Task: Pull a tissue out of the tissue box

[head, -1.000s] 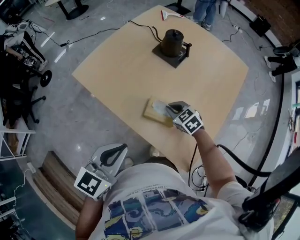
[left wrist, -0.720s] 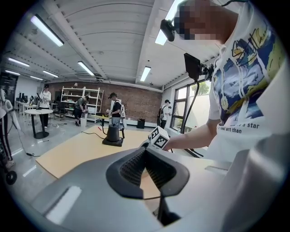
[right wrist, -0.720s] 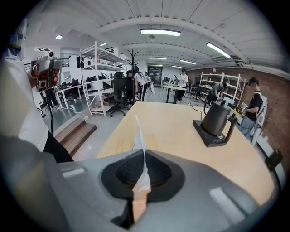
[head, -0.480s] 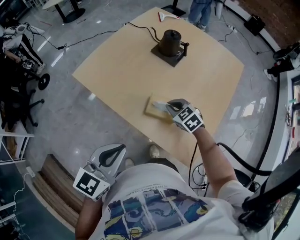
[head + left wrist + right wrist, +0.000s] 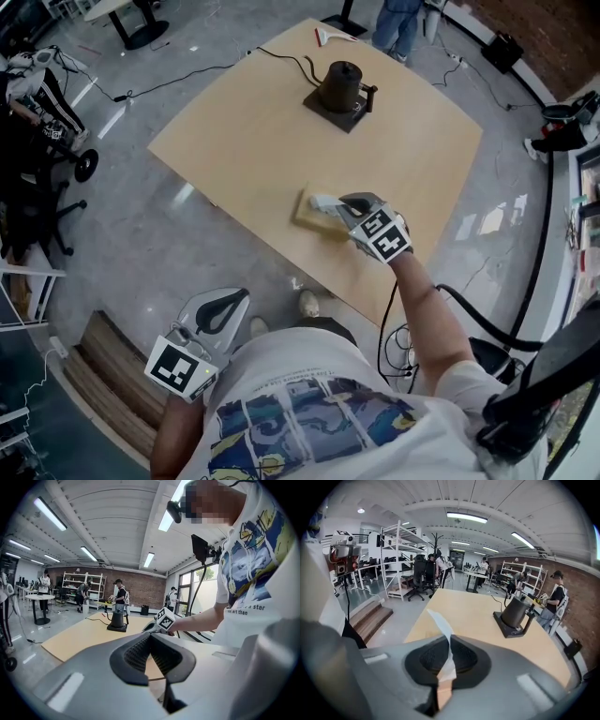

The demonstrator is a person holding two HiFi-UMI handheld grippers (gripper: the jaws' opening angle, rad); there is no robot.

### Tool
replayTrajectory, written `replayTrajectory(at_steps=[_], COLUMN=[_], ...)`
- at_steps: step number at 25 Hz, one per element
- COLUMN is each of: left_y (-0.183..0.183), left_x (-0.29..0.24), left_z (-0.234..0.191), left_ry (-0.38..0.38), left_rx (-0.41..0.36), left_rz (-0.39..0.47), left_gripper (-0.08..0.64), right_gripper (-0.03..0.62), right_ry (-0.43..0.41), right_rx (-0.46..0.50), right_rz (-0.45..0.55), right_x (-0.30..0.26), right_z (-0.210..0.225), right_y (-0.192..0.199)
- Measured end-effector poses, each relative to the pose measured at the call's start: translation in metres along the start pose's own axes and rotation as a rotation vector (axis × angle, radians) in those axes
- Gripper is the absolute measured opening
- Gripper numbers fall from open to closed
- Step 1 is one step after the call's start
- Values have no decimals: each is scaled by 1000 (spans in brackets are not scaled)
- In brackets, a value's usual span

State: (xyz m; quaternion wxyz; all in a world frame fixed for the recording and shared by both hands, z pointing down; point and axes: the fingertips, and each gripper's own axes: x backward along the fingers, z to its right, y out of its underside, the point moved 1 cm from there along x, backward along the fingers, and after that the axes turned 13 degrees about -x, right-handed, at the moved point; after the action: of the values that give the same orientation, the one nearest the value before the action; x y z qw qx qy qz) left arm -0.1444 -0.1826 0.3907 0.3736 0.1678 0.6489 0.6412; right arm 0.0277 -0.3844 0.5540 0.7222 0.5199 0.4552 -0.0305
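A tan tissue box (image 5: 311, 215) lies on the wooden table (image 5: 253, 131) near its front edge. A white tissue (image 5: 324, 202) rises from the top of the box. My right gripper (image 5: 349, 208) hangs just above the box, shut on that tissue. In the right gripper view a thin strip of tissue (image 5: 442, 626) stands up between the closed pads of the right gripper (image 5: 449, 640). My left gripper (image 5: 242, 295) is off the table, low beside my body, with its tips together and nothing in them. The left gripper (image 5: 150, 634) points toward the table.
A black kettle on a dark base (image 5: 343, 88) stands at the far side of the table, its cable trailing to the far edge. A red-and-white object (image 5: 330, 35) lies at the far corner. A person (image 5: 401, 22) stands beyond it. Wooden steps (image 5: 98, 370) are on the floor at the left.
My right gripper has lifted a little with the tissue, which now stands further out of the box. The left gripper stays low at my side.
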Motion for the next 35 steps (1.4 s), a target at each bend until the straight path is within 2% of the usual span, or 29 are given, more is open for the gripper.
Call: replayTrajectory(at_steps=[13, 26, 35], left_y=[4, 10, 11], left_x=[30, 41, 55], left_z=[10, 18, 24], left_ry=[32, 98, 143], left_rx=[-16, -26, -32], left_rz=[27, 58, 81], left_gripper=[3, 3, 3], right_gripper=[3, 3, 3], right_ry=[95, 134, 143], right_rx=[34, 57, 67], right_rz=[74, 194, 249], right_x=[40, 89, 129], right_z=[-20, -67, -120], right_y=[-23, -59, -71])
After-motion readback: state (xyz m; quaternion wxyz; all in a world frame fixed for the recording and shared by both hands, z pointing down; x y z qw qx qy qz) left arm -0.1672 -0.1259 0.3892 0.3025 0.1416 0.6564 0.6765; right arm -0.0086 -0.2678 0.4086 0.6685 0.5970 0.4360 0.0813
